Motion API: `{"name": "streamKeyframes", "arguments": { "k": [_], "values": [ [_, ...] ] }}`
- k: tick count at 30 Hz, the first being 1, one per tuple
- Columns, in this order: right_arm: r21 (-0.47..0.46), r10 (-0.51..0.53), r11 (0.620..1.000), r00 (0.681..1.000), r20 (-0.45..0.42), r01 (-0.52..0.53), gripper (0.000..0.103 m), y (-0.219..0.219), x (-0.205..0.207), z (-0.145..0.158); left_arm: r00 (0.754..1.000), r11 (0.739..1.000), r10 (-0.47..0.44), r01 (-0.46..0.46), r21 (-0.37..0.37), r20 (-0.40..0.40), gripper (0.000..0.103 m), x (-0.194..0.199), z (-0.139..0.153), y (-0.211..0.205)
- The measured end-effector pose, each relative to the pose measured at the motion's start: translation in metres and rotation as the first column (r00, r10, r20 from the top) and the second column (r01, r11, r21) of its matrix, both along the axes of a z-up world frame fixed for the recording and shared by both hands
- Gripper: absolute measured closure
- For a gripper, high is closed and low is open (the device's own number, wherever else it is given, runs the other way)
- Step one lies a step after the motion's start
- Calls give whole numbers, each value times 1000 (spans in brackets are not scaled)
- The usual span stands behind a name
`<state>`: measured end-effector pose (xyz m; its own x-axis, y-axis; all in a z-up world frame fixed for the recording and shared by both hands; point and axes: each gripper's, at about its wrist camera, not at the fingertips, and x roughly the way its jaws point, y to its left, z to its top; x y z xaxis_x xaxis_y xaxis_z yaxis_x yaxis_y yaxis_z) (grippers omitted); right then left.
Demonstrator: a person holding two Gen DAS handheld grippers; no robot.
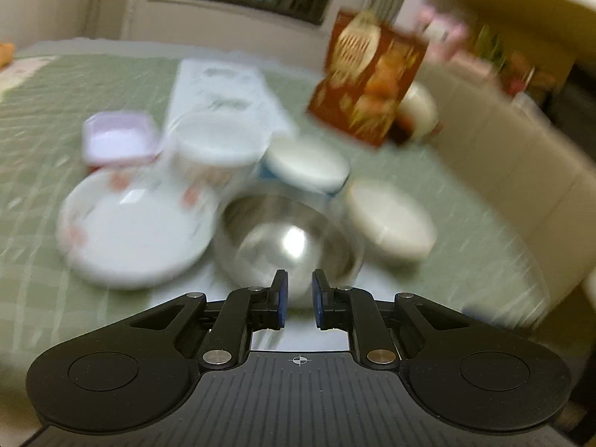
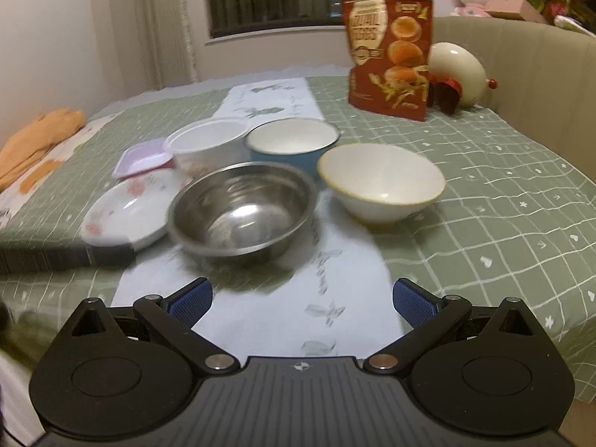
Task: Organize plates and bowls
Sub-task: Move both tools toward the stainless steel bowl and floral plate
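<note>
Lying across a green checked cloth (image 2: 503, 193) with a white runner (image 2: 260, 305) down the centre frame of the right wrist view: the dishes, all clustered mid-frame. Sitting at centre, a steel bowl (image 2: 240, 208), touching or overlapping a floral plate (image 2: 126, 212) at its left. Standing just right of the steel bowl, slightly apart, a white bowl (image 2: 381, 182). Sitting behind, upper centre, a blue bowl (image 2: 292, 145) beside a clear tub (image 2: 208, 147), with a pink box (image 2: 143, 158) further left. Standing upright at upper right, a red snack bag (image 2: 389, 52).

Hovering at the bottom of the frame, the right gripper (image 2: 301, 298), released, fingers spread wide with nothing between, only runner showing in the gap.

Blurring heavily in the left wrist view: the same dishes, with the steel bowl (image 1: 287, 246) at centre just beyond the fingertips. Pointing at that bowl, the left gripper (image 1: 300, 298), clenched to a narrow gap, grasping nothing visible.
</note>
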<state>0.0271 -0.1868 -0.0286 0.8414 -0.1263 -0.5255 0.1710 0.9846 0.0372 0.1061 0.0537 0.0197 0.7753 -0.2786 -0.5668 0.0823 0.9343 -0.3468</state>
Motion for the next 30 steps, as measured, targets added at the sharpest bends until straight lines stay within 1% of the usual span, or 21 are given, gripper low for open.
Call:
{"name": "streamKeyframes", "arguments": {
  "k": [2, 3, 5, 6, 7, 8, 9, 11, 13, 15, 17, 18, 19, 21, 22, 23, 25, 27, 28, 30],
  "values": [
    [9, -39, 999, 999, 2, 39, 0, -9, 12, 6, 997, 996, -53, 57, -66, 57, 88, 28, 16, 9],
    [9, -55, 998, 998, 4, 55, 0, -13, 19, 10, 994, 993, -81, 87, -84, 73, 88, 40, 22, 14],
    [-6, -88, 996, 996, 16, 88, 0, -17, 32, 17, 988, 987, -113, 123, -99, 106, 88, 55, 29, 23],
    [-20, -103, 994, 994, 25, 103, 0, -17, 39, 22, 982, 985, -117, 134, -108, 150, 88, 59, 29, 33],
    [-30, -111, 993, 993, 28, 112, 0, -17, 46, 25, 976, 986, -105, 128, -112, 189, 88, 61, 29, 40],
    [-41, -122, 992, 992, 29, 123, 0, -16, 54, 28, 975, 990, -76, 99, -103, 209, 88, 65, 30, 47],
    [-45, -132, 990, 991, 29, 133, 0, -16, 62, 30, 975, 994, -49, 68, -83, 216, 88, 69, 31, 53],
    [-21, -152, 988, 988, 27, 152, 0, -18, 78, 32, 975, 996, -44, 59, -63, 220, 88, 77, 29, 65],
    [16, -174, 985, 985, 9, 174, 0, -19, 97, 31, 986, 994, -41, 57, -96, 161, 88, 90, 20, 79],
    [25, -198, 980, 980, -15, 199, 0, -16, 113, 28, 997, 992, -13, 22, -127, 72, 88, 101, 7, 91],
    [20, -219, 975, 975, -28, 219, 0, -11, 121, 23, 999, 994, 23, -28, -104, -46, 88, 116, -8, 97],
    [16, -227, 974, 974, -29, 227, 0, -7, 124, 19, 994, 996, 44, -52, -75, -99, 88, 123, -15, 97],
    [9, -232, 973, 972, -32, 232, 0, -3, 125, 15, 993, 998, 32, -38, -43, -116, 88, 126, -22, 96],
    [-14, -244, 970, 968, -49, 244, 0, 4, 126, 5, 995, 998, -57, 57, -12, -85, 88, 123, -32, 93],
    [-28, -248, 969, 967, -61, 247, 0, 8, 126, 1, 992, 995, -104, 104, -12, -75, 88, 121, -35, 90],
    [-47, -250, 968, 966, -73, 247, 0, 12, 126, -3, 986, 990, -141, 139, -22, -85, 87, 122, -42, 89],
    [-89, -259, 964, 963, -77, 253, 0, 18, 127, -5, 979, 989, -148, 142, -50, -138, 87, 128, -54, 88],
    [-99, -263, 961, 963, -57, 257, 0, 21, 126, -2, 971, 989, -141, 129, -70, -195, 87, 134, -62, 85],
    [-83, -259, 964, 965, -50, 254, 0, 21, 126, 0, 967, 988, -147, 135, -72, -207, 87, 136, -63, 84],
    [-22, -235, 972, 970, -61, 234, 0, 18, 130, 1, 963, 988, -148, 133, -81, -224, 87, 137, -66, 85]
  ]
}}
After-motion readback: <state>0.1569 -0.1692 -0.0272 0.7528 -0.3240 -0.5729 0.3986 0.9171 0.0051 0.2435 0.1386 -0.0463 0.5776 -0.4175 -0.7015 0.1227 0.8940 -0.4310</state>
